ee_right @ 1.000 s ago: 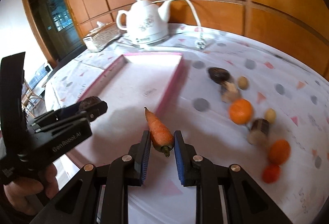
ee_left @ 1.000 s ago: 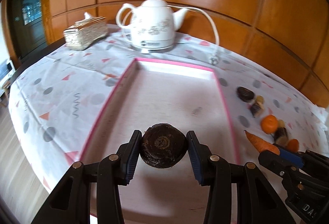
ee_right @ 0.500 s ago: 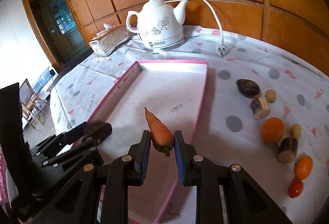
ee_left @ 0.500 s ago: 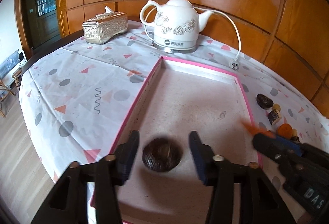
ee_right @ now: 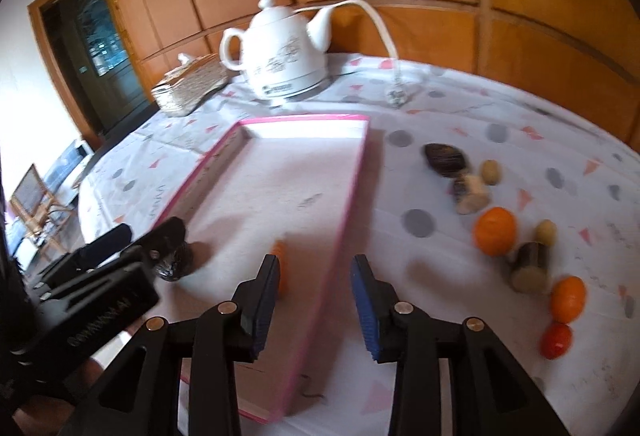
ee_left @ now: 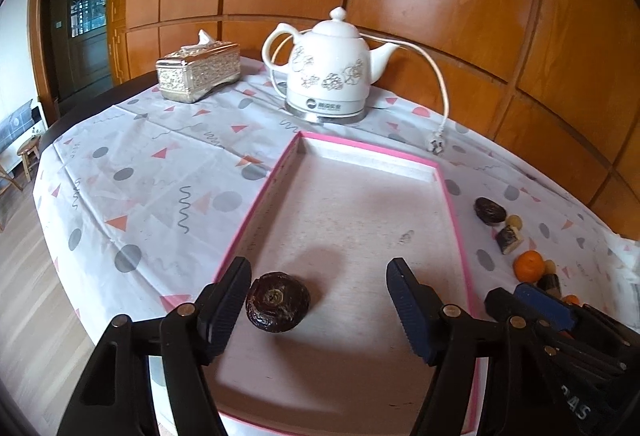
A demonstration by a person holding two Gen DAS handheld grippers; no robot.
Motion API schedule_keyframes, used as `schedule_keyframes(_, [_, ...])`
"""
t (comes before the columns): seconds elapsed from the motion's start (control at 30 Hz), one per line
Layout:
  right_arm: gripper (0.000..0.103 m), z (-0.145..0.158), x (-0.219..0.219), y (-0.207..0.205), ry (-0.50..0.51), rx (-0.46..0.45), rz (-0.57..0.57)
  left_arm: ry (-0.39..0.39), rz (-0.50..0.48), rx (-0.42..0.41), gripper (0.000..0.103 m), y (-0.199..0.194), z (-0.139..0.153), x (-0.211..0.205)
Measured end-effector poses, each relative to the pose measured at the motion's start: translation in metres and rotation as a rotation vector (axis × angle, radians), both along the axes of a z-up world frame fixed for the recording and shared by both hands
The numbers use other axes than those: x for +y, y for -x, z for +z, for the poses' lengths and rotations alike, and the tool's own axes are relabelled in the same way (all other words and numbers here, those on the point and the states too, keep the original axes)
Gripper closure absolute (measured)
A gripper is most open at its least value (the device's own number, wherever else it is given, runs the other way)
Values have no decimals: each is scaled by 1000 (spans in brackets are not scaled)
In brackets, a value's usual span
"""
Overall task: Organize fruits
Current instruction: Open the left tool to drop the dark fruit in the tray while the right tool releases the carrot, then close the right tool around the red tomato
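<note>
Both grippers are spread wide with nothing in them, so the step in hand looks like a release and pull-back over the shallow pink-rimmed rectangular tray [ee_left: 451, 195].

The left gripper [ee_left: 318, 300] has its jaws wide apart, and the dark round wrinkled fruit [ee_left: 278, 302] sits on the tray floor in the tray's near-left corner, just beside the inside of the left finger. I can't tell if it's actually touching the pad. My take: lift that gripper straight up instead of sliding sideways, otherwise the finger could nudge the fruit and roll it.

The right gripper [ee_right: 314, 300] is also wide open. The orange carrot [ee_right: 280, 268] lies inside the tray near its right rim, mostly hidden behind the left finger, with only an orange sliver showing. That view is motion-blurred, so I can't say how the carrot is lying. Same advice: rise clear before swinging away.

Everything else waits on the patterned white tablecloth [ee_left: 160, 187] to the right of the tray: a dark oval fruit [ee_right: 445, 157], a round orange tangerine [ee_right: 495, 232], a small oval orange fruit [ee_right: 568, 298], a small red tomato-like fruit [ee_right: 556, 340], plus a few small tan and brown bits. I'd guess the tangerine is the easiest next grab for the right gripper, being round and closest to the tray's right rim.

Beyond the tray's far end sits a white ceramic electric kettle [ee_left: 328, 75]; best steer clear.
</note>
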State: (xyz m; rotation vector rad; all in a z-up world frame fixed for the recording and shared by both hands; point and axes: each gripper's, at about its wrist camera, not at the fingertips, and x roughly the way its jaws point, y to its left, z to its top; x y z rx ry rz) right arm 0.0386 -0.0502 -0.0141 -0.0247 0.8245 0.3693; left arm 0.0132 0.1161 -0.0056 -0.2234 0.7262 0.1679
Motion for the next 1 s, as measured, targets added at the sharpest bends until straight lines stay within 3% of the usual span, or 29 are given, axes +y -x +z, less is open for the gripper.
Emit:
schedule_keyframes(0.2, [66,6,-32,10,25,-49,-110,-3,-78,-13,32,2,5,-20])
schedule_keyframes(0.43, [66,3,-83,21,17,-39,-232,-4,-198,-9,33,0,5,-56])
schedule_keyframes(0.77, [66,-20,-174,41,-5,32,-427,13,-425,27,47,-6,-3,-123])
schedule_keyframes(1.0, [66,-29,-185,36,-21,59,-420,9,-494,70,49,-12,-14,-155])
